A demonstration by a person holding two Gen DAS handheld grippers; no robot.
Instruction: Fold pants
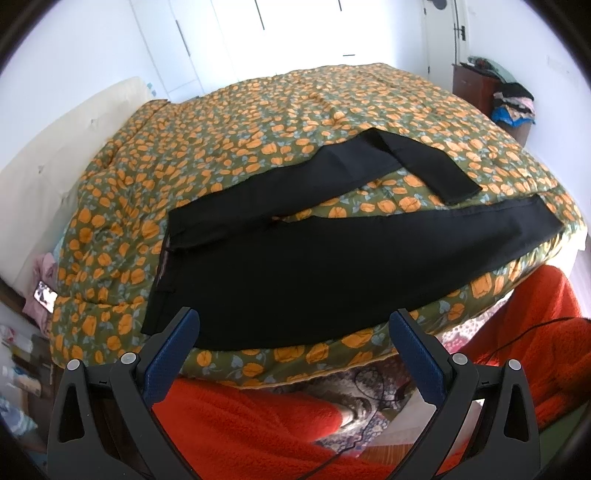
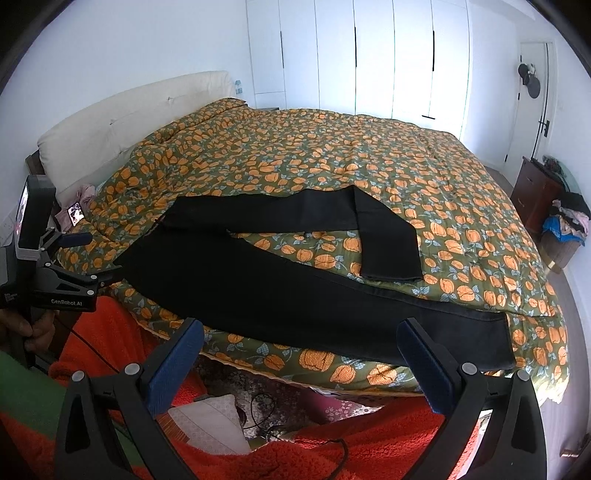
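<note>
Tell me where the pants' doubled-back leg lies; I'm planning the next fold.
In both views the doubled-back leg lies on the floral quilt, on the pants' far side, its cuff toward the straight leg along the bed's near edge.

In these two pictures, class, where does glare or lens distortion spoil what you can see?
Left wrist view: the wardrobe is washed out by bright light and the bed bulges into a dome. Right wrist view: the wardrobe shows clearly, though the pants curve.
</note>
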